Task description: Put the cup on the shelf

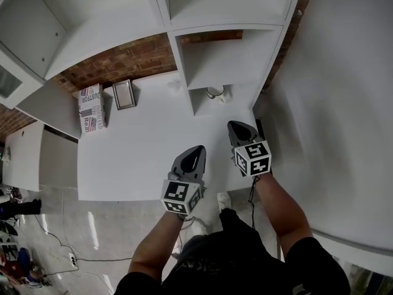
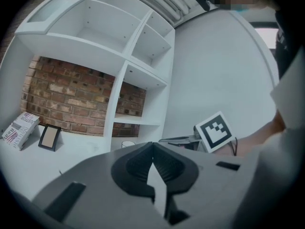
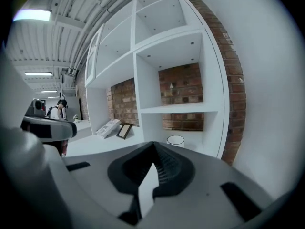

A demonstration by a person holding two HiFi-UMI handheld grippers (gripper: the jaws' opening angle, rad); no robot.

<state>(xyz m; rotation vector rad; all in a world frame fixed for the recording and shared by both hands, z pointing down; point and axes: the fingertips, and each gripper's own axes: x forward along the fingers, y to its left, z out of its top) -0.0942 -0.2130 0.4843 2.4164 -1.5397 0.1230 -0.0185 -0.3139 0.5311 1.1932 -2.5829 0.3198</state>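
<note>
Three cameras, all facing the shelf [image 1: 215, 60]
The head camera is looking steeply down over the left tool [image 1: 196, 151], right tool [image 1: 237, 128] and bench [image 1: 141, 152]; each tool camera is peering along its own jaws, sharing the shelf's lowest bay and cup [image 3: 175, 140].

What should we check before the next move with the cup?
1. Cup inside the shelf: ok. The cup stands in the lowest right compartment of the shelf.
2. Cup upright: ok, rim up.
3. Left hand-held gripper empty: ok, jaws together, nothing between them.
4. Right hand-held gripper let go: ok, jaws together, apart from the cup.
5. Neighbours out of the way: ok. The picture frame and box sit well to the left.
6. Anything inside the cup: cannot tell.
</note>
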